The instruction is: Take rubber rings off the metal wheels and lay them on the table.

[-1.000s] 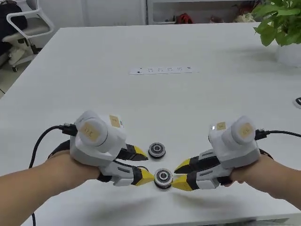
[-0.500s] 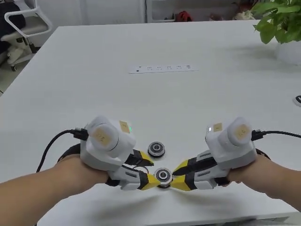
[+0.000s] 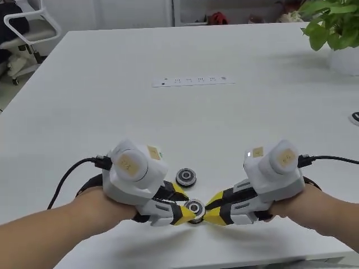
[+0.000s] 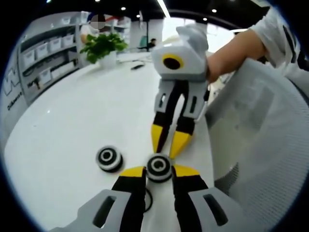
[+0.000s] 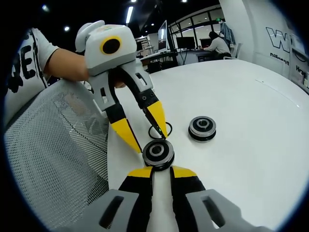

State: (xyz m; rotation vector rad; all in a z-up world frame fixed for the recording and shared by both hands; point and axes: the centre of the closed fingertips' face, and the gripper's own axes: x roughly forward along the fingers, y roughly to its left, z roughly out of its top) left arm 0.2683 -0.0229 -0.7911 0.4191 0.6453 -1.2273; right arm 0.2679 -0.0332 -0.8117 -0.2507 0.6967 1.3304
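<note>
A metal wheel (image 3: 194, 208) with a black rubber ring lies near the table's front edge, and both grippers meet at it. My left gripper (image 3: 182, 206) comes in from the left. Its yellow tips sit on either side of the wheel (image 4: 159, 167) and look shut on it. My right gripper (image 3: 208, 209) reaches in from the right, open by a narrow gap, its tips at the rim of that wheel (image 5: 158, 153). A second wheel (image 3: 186, 177) lies just beyond. A loose black rubber ring (image 5: 158, 131) lies flat on the table under the left gripper's jaws.
A white power strip (image 3: 192, 82) lies at mid-table. A potted plant (image 3: 334, 28) stands at the far right corner. An office chair (image 3: 25, 33) is off the table's far left. Cables trail from both grippers, and the table edge (image 3: 224, 260) is close in front.
The left gripper has moved right to the near wheel and narrowed its jaws around it. The right gripper has barely moved.
</note>
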